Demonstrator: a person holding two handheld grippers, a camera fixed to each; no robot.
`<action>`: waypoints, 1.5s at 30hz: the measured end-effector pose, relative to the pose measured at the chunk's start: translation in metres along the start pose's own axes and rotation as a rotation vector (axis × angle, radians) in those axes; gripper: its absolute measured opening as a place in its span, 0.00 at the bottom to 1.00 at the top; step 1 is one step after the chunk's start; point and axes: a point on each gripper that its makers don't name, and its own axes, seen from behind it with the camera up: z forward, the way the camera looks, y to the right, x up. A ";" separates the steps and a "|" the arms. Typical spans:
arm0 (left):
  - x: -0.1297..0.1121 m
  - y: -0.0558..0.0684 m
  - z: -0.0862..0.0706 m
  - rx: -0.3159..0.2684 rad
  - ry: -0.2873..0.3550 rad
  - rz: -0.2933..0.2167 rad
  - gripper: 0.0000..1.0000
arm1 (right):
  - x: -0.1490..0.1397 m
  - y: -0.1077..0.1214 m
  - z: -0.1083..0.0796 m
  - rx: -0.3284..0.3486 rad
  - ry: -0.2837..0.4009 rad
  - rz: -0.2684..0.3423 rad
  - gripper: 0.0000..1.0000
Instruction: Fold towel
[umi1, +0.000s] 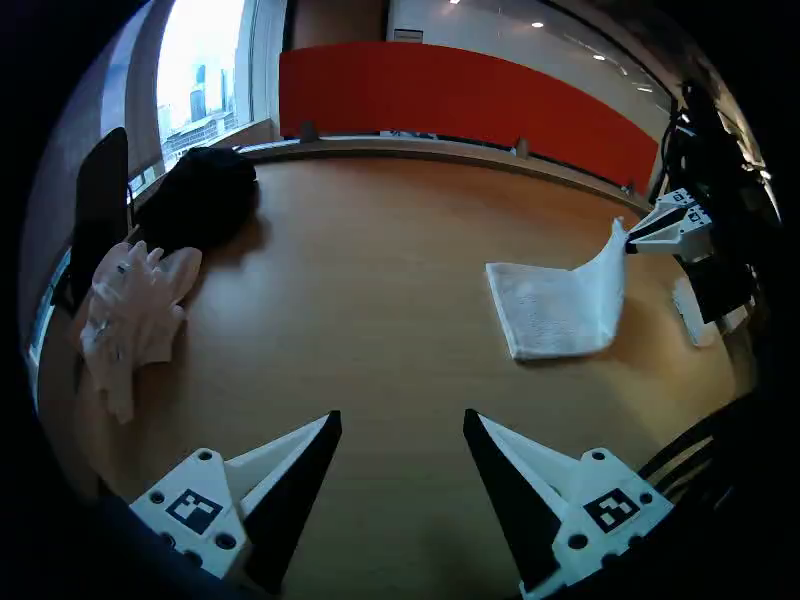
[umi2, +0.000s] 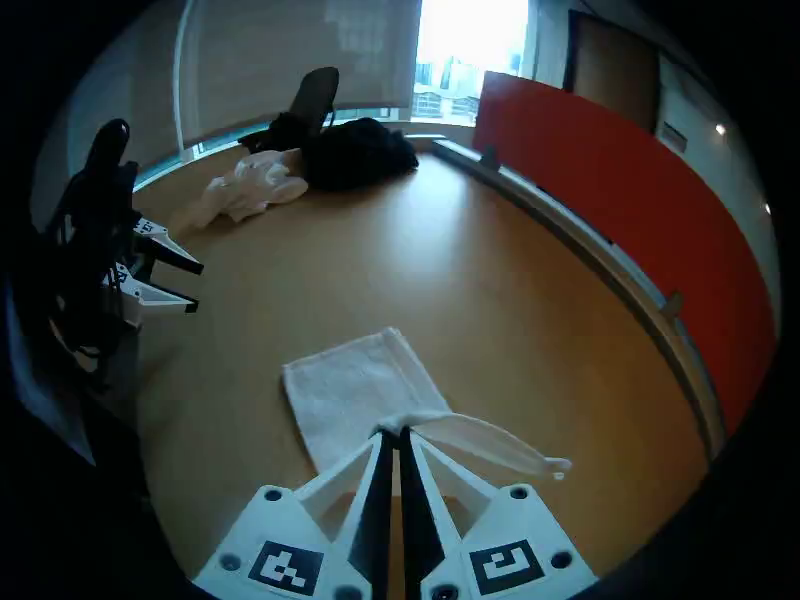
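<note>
The towel (umi2: 350, 395) is a white rectangle lying mostly flat on the wooden surface (umi2: 470, 270). In the right gripper view it is at 6 o'clock, right in front of my right gripper (umi2: 398, 435). That gripper's fingers (umi2: 375, 490) are pressed together on the towel's near edge and hold the pinched part up off the surface. A loose strip droops from there toward 4 o'clock.

In the left gripper view the towel (umi1: 555, 310) sits at 3 o'clock. Its far right side rises in a curved flap to the right gripper (umi1: 632, 238), which grips the top of the flap.

My left gripper (umi1: 400, 415) is at 6 o'clock in its own view. Its fingers (umi1: 300, 470) are spread wide with nothing between them, over bare surface (umi1: 400, 260) and well apart from the towel. In the right gripper view the left gripper (umi2: 197, 287) shows at 9 o'clock, its two fingers parted.

Farther out in the left gripper view, a bunched white cloth (umi1: 135, 310) lies at 9 o'clock. It touches a black heap (umi1: 200, 200) at 10 o'clock, and a dark chair (umi1: 100, 200) stands just beyond them. A red panel (umi1: 460, 95) runs along the far edge of the surface from 12 to 2 o'clock, and a bright window (umi1: 200, 80) is at 11 o'clock.

In the right gripper view the white cloth (umi2: 245, 190) and the black heap (umi2: 355, 150) lie side by side around 11 o'clock, with the chair (umi2: 315, 95) behind them. The window (umi2: 470, 50) is at 12 o'clock and the red panel (umi2: 620, 220) at 2 to 3 o'clock.
</note>
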 end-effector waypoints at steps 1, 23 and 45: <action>-0.001 0.000 0.000 0.002 0.001 -0.002 0.91 | 0.003 -0.004 0.005 0.011 -0.001 -0.007 0.04; -0.012 -0.009 -0.012 0.029 0.003 -0.065 0.90 | 0.000 -0.061 0.092 0.166 -0.103 -0.037 0.04; -0.011 -0.012 -0.012 0.032 -0.004 -0.052 0.90 | -0.006 -0.060 0.083 0.142 -0.090 0.007 0.87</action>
